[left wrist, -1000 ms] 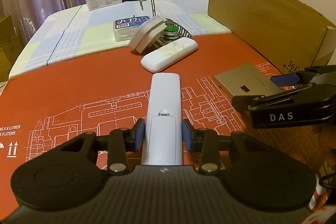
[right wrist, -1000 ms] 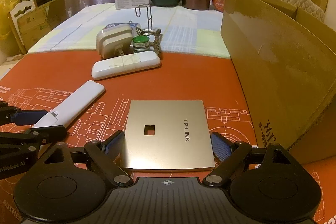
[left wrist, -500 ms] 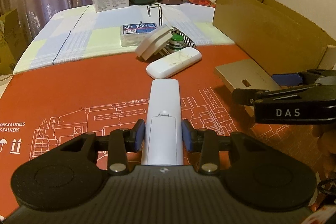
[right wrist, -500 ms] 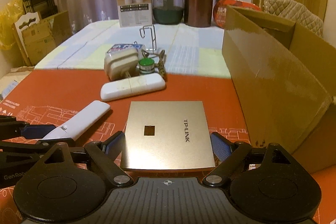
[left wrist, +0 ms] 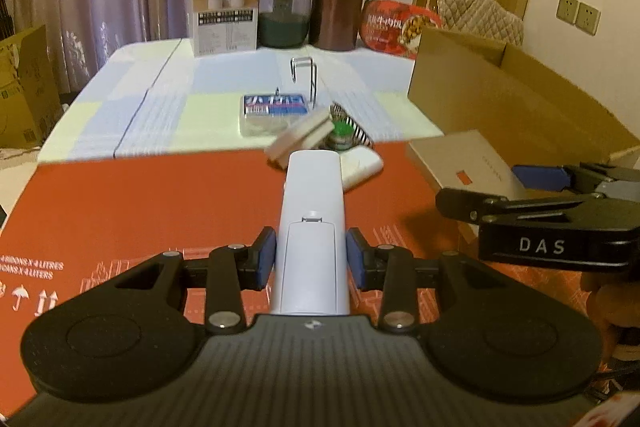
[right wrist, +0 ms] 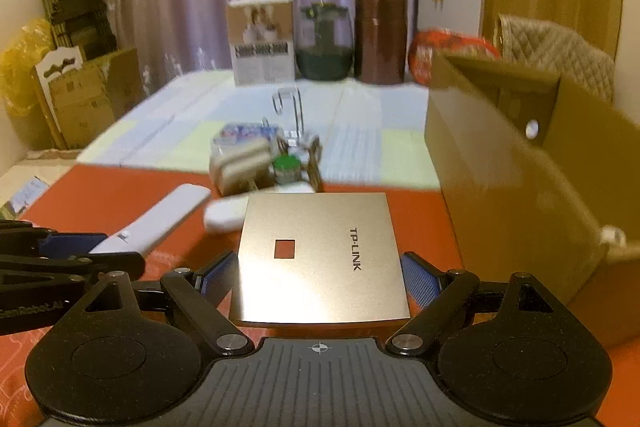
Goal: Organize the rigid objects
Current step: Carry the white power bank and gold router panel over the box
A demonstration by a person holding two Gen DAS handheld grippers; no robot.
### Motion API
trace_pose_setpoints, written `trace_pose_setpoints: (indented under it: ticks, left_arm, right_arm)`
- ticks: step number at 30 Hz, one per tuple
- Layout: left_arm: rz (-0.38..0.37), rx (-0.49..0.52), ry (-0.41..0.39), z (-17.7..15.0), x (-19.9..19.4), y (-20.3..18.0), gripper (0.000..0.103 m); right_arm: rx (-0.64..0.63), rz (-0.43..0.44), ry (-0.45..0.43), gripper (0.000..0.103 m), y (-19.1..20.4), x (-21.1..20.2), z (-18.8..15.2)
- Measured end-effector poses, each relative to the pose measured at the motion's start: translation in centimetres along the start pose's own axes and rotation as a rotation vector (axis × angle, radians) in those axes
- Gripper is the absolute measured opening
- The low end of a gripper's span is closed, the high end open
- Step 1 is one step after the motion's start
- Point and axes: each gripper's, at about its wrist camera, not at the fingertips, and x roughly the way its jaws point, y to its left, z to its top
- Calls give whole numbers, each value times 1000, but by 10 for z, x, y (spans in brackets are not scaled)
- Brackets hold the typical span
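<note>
My left gripper [left wrist: 311, 259] is shut on a long white remote [left wrist: 312, 195], its blue pads pressing both sides near the battery cover. The remote is held above the red mat [left wrist: 140, 211]. My right gripper [right wrist: 318, 275] is shut on a flat gold TP-LINK box [right wrist: 320, 227], pads on its left and right edges, and the box is off the mat. In the right wrist view the remote [right wrist: 160, 219] and the left gripper [right wrist: 92, 253] sit low at the left. In the left wrist view the right gripper [left wrist: 500, 187] holds the gold box [left wrist: 460, 159] at the right.
An open cardboard box [right wrist: 520, 179] stands along the right. Ahead lie a white oval device [right wrist: 224, 215], a beige adapter [right wrist: 240, 163], a green-capped jar [right wrist: 286, 167], a blue-labelled pack [left wrist: 276, 105] and a wire hook stand [left wrist: 304, 75]. Boxes and jars line the far edge.
Both grippers have risen, each with its object. The remote and the gold box have come up off the red mat, and the pile ahead sits lower behind them.
</note>
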Motion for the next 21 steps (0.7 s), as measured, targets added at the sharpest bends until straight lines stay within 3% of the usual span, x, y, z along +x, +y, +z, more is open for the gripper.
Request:
trace_pose_setpoints:
  ticks: [10, 21]
  left_arm:
    - [3, 35, -69, 38, -18, -27, 33]
    - [-126, 94, -138, 102, -22, -115, 33]
  right_arm:
    - [33, -22, -107, 84, -16, -34, 52]
    - [96, -119, -116, 84, -121, -80, 109]
